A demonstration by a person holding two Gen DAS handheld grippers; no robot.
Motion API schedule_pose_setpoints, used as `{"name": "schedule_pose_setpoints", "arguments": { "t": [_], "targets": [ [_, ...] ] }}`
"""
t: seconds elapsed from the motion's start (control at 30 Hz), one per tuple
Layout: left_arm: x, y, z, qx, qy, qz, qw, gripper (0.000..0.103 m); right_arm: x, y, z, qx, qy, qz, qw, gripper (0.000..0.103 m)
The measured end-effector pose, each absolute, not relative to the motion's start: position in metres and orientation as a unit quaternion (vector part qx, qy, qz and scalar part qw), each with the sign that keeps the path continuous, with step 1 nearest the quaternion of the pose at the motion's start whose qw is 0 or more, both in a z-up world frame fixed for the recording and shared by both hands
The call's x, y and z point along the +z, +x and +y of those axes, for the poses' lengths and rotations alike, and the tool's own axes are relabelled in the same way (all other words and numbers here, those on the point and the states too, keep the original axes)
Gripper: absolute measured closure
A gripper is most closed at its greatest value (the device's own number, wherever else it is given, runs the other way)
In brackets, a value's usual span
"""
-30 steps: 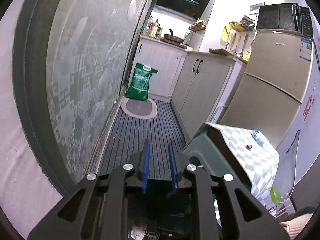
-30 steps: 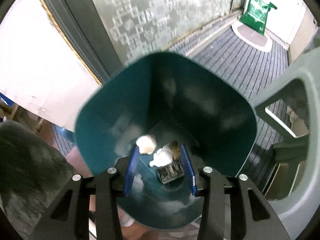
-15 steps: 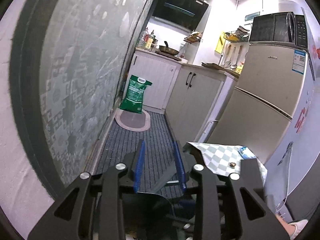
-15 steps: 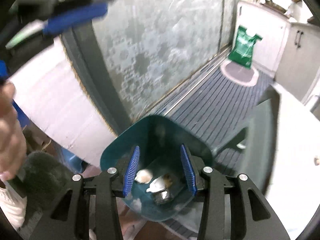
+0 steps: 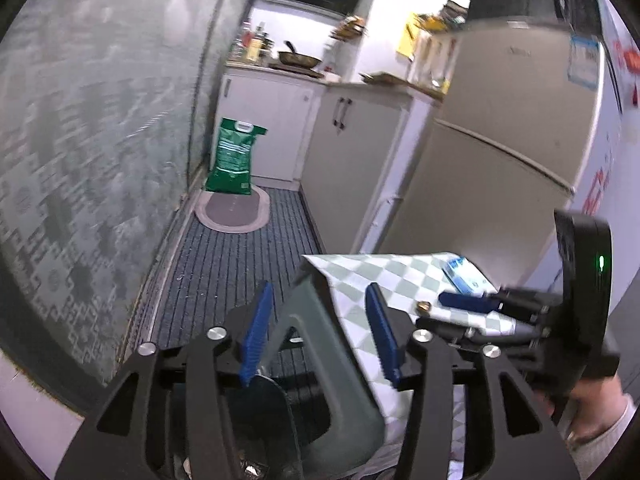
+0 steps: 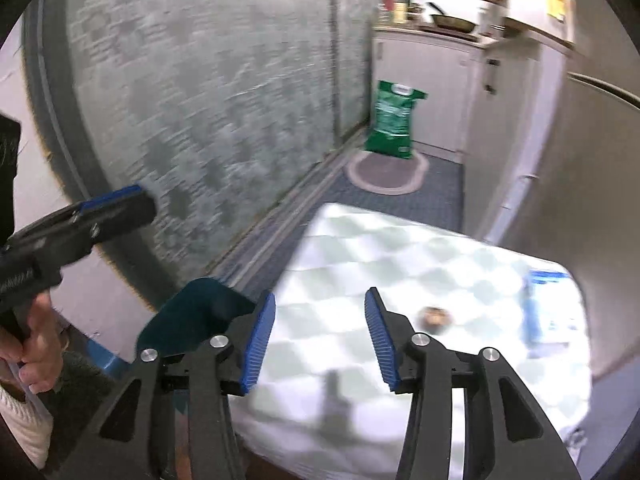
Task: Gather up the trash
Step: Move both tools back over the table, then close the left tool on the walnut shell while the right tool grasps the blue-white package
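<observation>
**A:** Between your two grippers, what do you have around you?

**B:** Your left gripper [image 5: 316,332] has its blue fingers wide apart, and they hold nothing. Under it stands a grey-green chair [image 5: 320,364], and its frame rises between the fingers. Your right gripper [image 6: 320,336] has its fingers spread too, with nothing between them. It hovers above the near part of the table [image 6: 360,248].

**A:** Where is the trash?

**B:** One small brown piece of trash [image 6: 434,316] lies on the checked tablecloth [image 5: 384,276], just to the right of your right fingers. A blue and white packet [image 6: 550,304] lies further right, near the table's right edge. The teal bin [image 6: 196,316] is low on the left, beside the table's near left corner. I cannot see inside it from the right view. In the left view some small scraps show very low, but they are too dark to name.

**A:** And the room?

**B:** It is a narrow kitchen. A frosted patterned glass wall [image 5: 92,128] runs along the left. The fridge [image 5: 504,136] and white cabinets [image 5: 352,136] close the right side. At the far end a green bag [image 5: 234,156] stands on an oval mat [image 5: 232,212], and a pan [image 5: 298,56] sits on the counter.

**A:** How much room for moving?

**B:** The striped floor runner [image 5: 232,272] is open between the glass wall and the table. The table's right side is close to the fridge. The picture is blurred.
</observation>
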State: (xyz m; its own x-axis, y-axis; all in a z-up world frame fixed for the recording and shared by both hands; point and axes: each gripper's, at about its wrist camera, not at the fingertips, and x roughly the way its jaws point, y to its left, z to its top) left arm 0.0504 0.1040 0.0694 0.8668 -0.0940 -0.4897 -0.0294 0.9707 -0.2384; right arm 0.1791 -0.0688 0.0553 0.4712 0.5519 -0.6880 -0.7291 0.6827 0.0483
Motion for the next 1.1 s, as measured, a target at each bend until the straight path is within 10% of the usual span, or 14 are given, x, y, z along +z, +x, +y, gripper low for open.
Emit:
{"name": "schedule_pose_setpoints", "arguments": {
  "t": [0.83, 1.1],
  "targets": [
    [-0.012, 0.172, -0.028, -0.057, -0.053, 0.395, 0.915, 0.041, 0.025, 0.263, -0.204, 0.305, -0.095, 0.378, 0.869, 0.025],
    [-0.015, 0.19, -0.037, -0.045, -0.052, 0.401, 0.914, 0.061, 0.02, 0.269, -0.211, 0.305, -0.088, 0.386, 0.866, 0.025]
  ]
}}
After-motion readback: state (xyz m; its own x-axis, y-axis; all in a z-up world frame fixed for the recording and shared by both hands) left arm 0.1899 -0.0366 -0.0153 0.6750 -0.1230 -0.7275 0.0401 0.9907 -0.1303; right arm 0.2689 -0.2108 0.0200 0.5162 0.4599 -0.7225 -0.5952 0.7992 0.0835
